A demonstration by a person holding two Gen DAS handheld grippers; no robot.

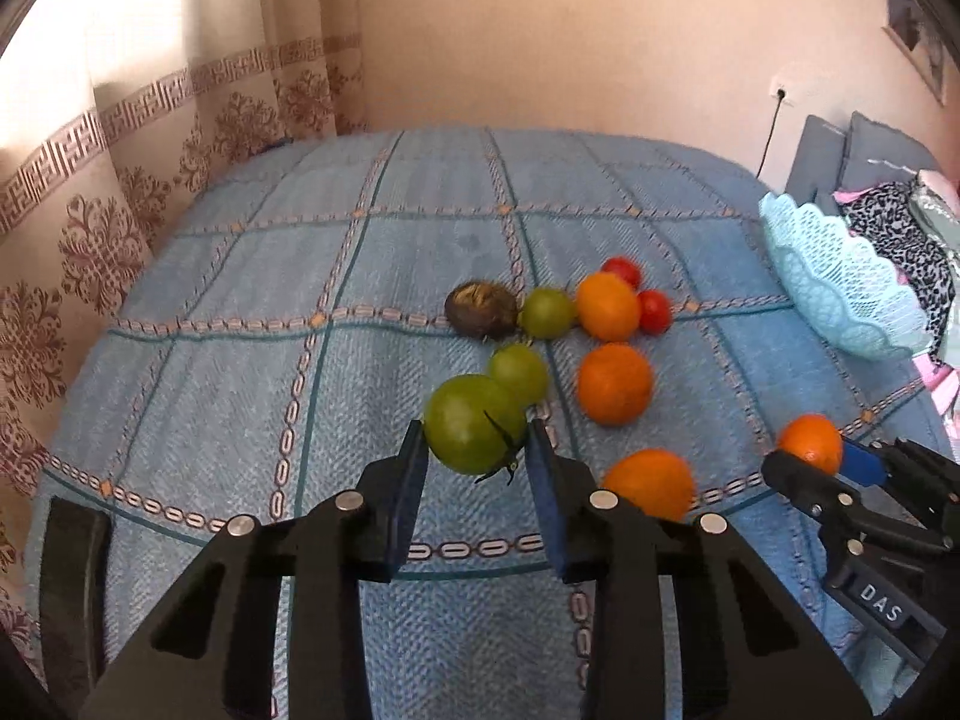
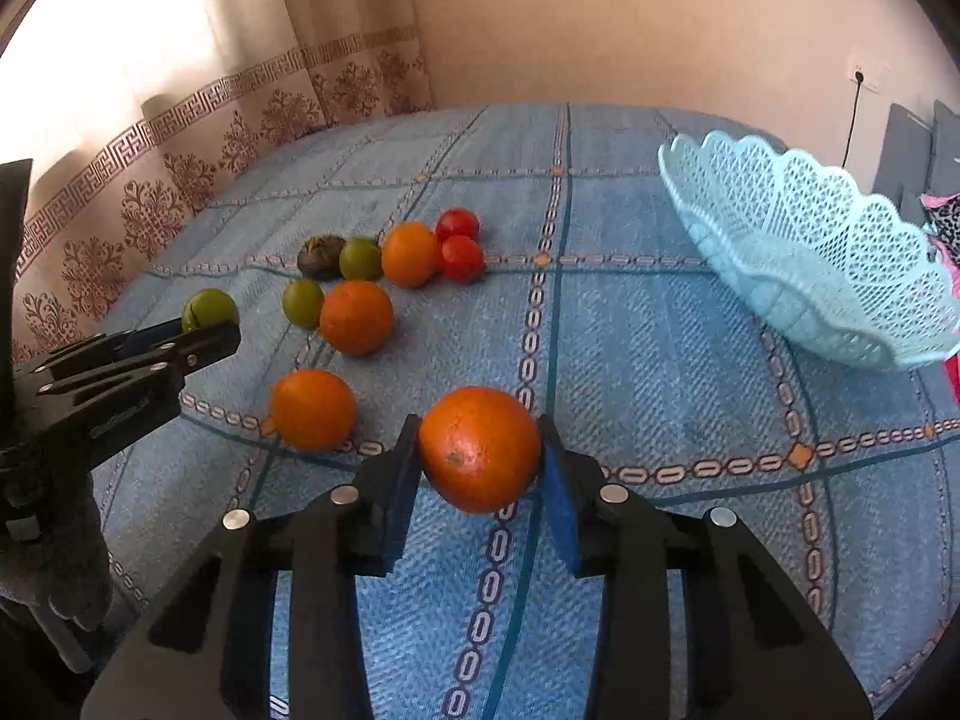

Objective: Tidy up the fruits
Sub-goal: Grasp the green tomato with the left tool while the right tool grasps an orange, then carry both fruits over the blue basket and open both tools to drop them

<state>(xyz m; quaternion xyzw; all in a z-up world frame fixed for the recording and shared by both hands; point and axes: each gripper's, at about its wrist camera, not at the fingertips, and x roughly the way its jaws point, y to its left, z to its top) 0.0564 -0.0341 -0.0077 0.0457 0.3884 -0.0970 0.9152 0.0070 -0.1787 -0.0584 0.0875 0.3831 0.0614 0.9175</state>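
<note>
- Orange fruit is clamped in the right gripper, above the bedspread.
- Left gripper clasps 1 green tomato.
- Basket lies ahead-right, nearer the right gripper.

The right gripper is clamping an orange above the blue bedspread. The left gripper is apparently holding a green tomato, and the lace basket is sitting well apart.

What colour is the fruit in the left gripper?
Green, a green tomato with dark stem; clearest in left wrist view.
</note>
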